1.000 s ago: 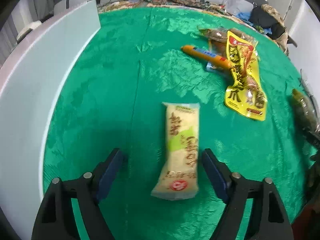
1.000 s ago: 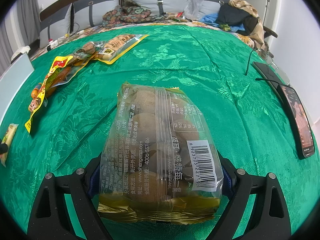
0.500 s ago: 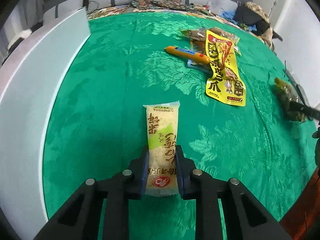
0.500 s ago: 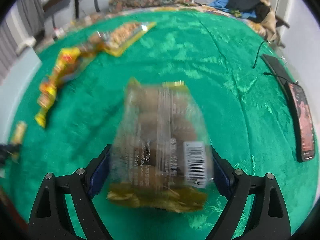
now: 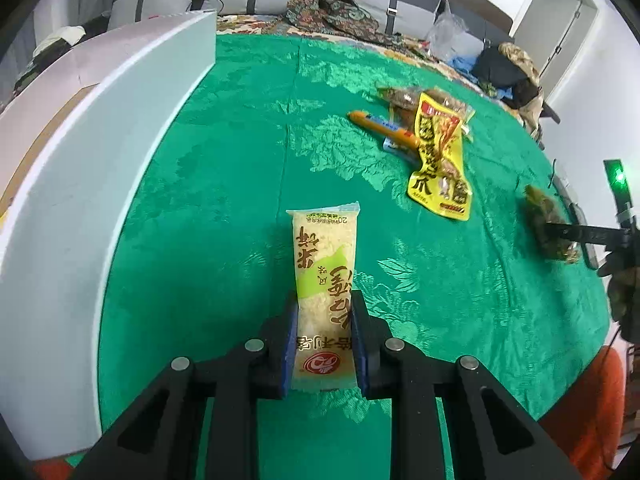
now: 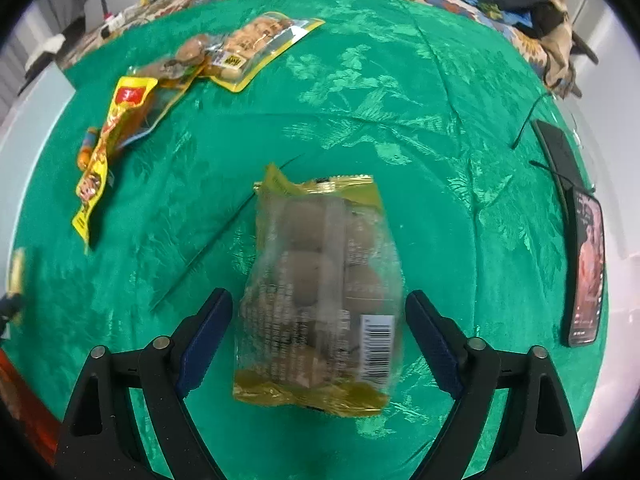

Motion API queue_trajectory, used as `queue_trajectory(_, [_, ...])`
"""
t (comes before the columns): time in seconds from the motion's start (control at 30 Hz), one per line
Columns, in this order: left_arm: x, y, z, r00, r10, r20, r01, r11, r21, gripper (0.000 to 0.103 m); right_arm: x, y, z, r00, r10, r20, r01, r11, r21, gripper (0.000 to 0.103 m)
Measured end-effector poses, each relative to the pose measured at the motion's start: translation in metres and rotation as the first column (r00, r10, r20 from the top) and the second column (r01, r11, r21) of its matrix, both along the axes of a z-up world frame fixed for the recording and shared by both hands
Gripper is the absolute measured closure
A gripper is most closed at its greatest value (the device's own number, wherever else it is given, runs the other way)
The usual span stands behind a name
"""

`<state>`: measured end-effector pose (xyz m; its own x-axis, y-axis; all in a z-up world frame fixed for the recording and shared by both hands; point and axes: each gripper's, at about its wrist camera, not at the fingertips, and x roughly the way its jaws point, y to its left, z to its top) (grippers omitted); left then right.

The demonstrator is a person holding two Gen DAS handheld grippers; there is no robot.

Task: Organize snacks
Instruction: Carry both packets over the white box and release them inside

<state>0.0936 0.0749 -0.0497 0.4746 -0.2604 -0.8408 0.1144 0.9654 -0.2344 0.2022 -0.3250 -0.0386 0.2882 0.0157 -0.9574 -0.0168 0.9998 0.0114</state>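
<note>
Left gripper (image 5: 324, 304): narrow, clamped on the near end of the cracker packet (image 5: 325, 256), far end out over the cloth (image 5: 220, 200).
Right gripper (image 6: 318, 296): wide, just closing slightly, astride the bag (image 6: 316, 272) of brown balls; gap at each pad, no grip seen.
Pouch (image 5: 440, 160), yellow: flat on the cloth, over one end of the sausage (image 5: 380, 126).
Box (image 5: 100, 160), white: left edge.
Phone (image 6: 586, 272): right edge.

Egg pouch (image 6: 320, 300) blurred, label unreadable (barcode visible); white box (image 5: 80, 184) cropped left.
</note>
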Motion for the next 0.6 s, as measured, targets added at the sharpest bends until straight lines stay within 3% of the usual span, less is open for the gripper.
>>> queue_trajectory(0.07, [-0.006, 0.002, 0.007, 1.000, 0.001, 0.011, -0.001, 1.000, -0.013, 0.080, -0.004, -0.001, 0.004, 0.999, -0.017, 0.027, 0.017, 1.000, 0.001, 0.030])
queue_trajectory(0.1, [-0.008, 0.003, 0.010, 1.000, 0.000, 0.014, 0.000, 1.000, -0.017, 0.080, -0.007, -0.003, 0.007, 0.999, -0.026, 0.034, 0.025, 0.999, 0.025, 0.031])
queue_trajectory(0.23, [-0.020, 0.007, 0.026, 0.999, 0.000, 0.037, 0.002, 0.999, -0.050, 0.080, -0.021, -0.011, 0.018, 0.998, -0.046, 0.048, 0.042, 0.996, 0.078, 0.032])
queue_trajectory(0.4, [-0.033, 0.022, 0.053, 0.997, 0.036, 0.072, -0.026, 0.991, -0.132, 0.080, -0.035, -0.018, 0.044, 0.995, -0.077, 0.060, 0.059, 0.966, 0.252, 0.032])
queue_trajectory(0.6, [-0.044, 0.071, 0.083, 0.983, 0.138, 0.119, -0.113, 0.973, -0.200, 0.080, -0.035, 0.056, 0.089, 0.994, 0.035, 0.099, -0.076, 0.892, 0.445, 0.032])
